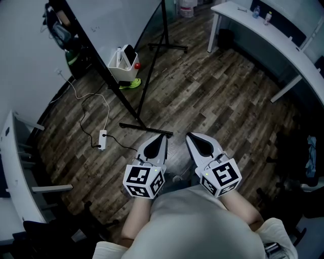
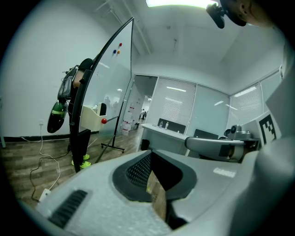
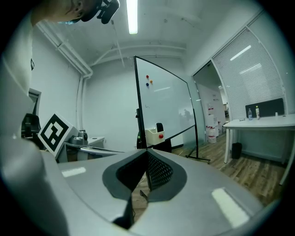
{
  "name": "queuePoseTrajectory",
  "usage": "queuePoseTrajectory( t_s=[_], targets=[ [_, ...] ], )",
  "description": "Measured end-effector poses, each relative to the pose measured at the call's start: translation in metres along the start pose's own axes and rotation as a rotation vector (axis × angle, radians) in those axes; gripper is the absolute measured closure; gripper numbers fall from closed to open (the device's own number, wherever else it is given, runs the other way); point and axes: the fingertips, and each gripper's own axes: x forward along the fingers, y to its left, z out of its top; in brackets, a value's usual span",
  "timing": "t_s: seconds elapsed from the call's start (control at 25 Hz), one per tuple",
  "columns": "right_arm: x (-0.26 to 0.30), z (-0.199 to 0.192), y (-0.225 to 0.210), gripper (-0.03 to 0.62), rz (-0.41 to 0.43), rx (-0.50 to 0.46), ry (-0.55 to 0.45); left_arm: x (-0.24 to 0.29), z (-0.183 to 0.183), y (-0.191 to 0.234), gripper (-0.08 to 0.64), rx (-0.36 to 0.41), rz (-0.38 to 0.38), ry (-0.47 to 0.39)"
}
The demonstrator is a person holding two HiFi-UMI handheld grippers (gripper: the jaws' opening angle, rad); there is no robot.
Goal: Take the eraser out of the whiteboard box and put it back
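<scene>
Dark wood-plank floor stretches ahead. The left tool and right tool are each pressed together, holding nothing. The black eraser stands in the cream whiteboard box on the wheeled whiteboard. A white curved table stands at right.

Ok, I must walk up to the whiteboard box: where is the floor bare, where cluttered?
Bare wood floor lies between the black whiteboard stand legs and the white curved desk. Crowded left of the stand: a white power strip with its cable, and yellow-green shoes under the cream box.
</scene>
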Motion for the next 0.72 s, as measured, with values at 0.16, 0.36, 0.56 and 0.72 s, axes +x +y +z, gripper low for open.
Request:
queuePoseTrajectory(
  t_s=[0.16, 0.36, 0.56, 0.72],
  targets=[
    [0.014, 0.004, -0.006, 0.588, 0.016, 0.0, -0.001, 0.006, 0.005, 0.009, 0.555, -0.007, 0.018, -0.002],
    [0.028, 0.011, -0.014, 0.588, 0.036, -0.003, -0.008, 0.016, 0.012, 0.02, 0.555, -0.014, 0.043, -0.01],
    [0.043, 0.015, -0.029, 0.588, 0.064, -0.006, -0.001, 0.033, 0.018, 0.028, 0.555, -0.022, 0.069, -0.018],
    [0.058, 0.024, -0.042, 0.588, 0.093, -0.01, -0.007, 0.046, 0.026, 0.034, 0.555, -0.036, 0.095, -0.028]
  ],
)
